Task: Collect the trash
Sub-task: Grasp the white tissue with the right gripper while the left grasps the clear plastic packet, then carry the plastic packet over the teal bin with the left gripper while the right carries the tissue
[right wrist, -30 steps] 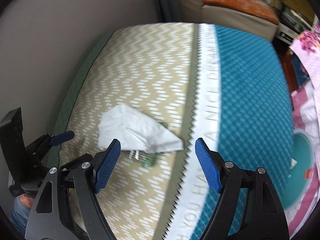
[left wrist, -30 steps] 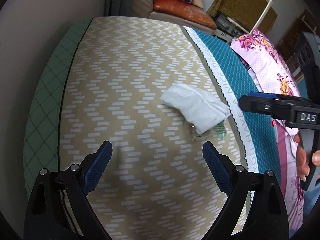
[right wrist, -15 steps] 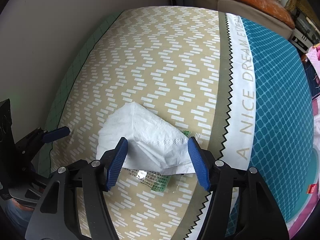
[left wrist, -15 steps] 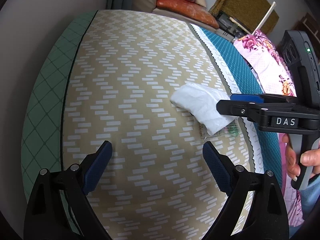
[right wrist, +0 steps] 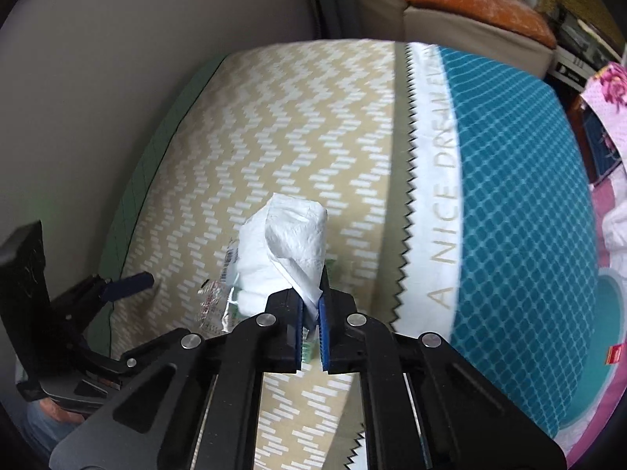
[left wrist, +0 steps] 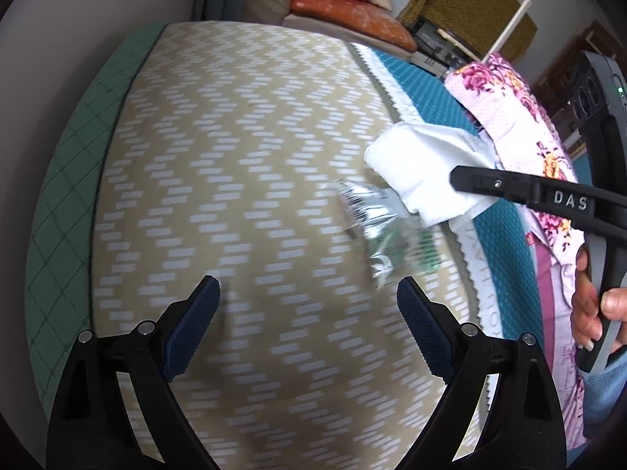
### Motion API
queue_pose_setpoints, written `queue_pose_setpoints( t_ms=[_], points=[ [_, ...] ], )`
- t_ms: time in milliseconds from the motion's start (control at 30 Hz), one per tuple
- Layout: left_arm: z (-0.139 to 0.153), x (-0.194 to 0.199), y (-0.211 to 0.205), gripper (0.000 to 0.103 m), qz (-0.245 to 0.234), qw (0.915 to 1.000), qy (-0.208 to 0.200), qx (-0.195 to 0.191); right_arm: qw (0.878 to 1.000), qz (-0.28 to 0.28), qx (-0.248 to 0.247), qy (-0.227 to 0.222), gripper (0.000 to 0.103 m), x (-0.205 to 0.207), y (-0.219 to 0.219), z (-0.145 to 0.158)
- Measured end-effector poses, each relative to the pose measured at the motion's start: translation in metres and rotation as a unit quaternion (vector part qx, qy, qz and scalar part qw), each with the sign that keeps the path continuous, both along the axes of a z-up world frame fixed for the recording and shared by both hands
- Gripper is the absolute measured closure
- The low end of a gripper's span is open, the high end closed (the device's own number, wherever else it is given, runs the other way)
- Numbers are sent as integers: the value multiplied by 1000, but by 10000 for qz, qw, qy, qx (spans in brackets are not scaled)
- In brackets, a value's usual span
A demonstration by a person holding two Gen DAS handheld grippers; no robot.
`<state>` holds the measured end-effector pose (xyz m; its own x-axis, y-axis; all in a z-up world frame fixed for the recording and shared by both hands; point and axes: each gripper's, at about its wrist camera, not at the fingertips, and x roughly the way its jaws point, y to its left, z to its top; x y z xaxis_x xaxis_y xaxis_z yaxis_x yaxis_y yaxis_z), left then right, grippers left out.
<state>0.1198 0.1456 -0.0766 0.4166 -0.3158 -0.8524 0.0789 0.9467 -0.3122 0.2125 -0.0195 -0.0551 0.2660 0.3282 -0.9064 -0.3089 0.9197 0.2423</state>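
**Right gripper pinches the tissue, wrapper lies bare on the bed**

The right gripper [right wrist: 310,309] has just been closing and now its blue pads are pressed together on a corner of the crumpled white tissue [right wrist: 288,250], which stands bunched up above the jaws. In the left wrist view the same tissue [left wrist: 427,172] hangs from the black finger marked DAS, over the white lettered band of the bedspread [left wrist: 243,180] where the beige zigzag pattern meets the teal part.

Just beside the tissue, on the beige zigzag area, lies a crinkled silver and green plastic wrapper [left wrist: 382,231]. In the right wrist view the wrapper [right wrist: 219,297] shows to the left of the tissue and partly behind it; whether the two touch cannot be told.

The left gripper [left wrist: 309,313] hangs over the bedspread with its jaws spread wide and nothing between them; the wrapper lies a little ahead of its right pad. A person's hand [left wrist: 595,305] grips the grey handle of the right gripper at the right edge of the left wrist view, beside a pink floral cloth [left wrist: 525,117]
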Motion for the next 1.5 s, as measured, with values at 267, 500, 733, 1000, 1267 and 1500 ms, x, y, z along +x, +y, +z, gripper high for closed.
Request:
queue_pose_setpoints(
  t_ms=[267, 500, 733, 1000, 1267, 1500],
  points=[
    [-5, 26, -40, 11, -314, 9995, 51, -33, 9994, -335, 21, -69, 97, -11, -44, 16],
    [-10, 38, -63, 21, -401, 9990, 6, 215, 9982, -547, 136, -214, 97, -21, -75, 30],
    [-8, 38, -80, 58, -377, 9985, -68, 394, 9967, -722, 305, -226, 97, -30, -97, 35],
    [14, 37, -112, 74, -356, 9973, -333, 543, 9937, -984, 477, -252, 97, -40, -129, 36],
    [32, 28, -155, 82, -608, 9939, -523, 757, 9874, -1373, 662, -426, 97, -57, -173, 44],
    [48, 16, -200, 82, -988, 9888, -711, 862, 9809, -1663, 810, -602, 97, -77, -215, 55]
  ],
)
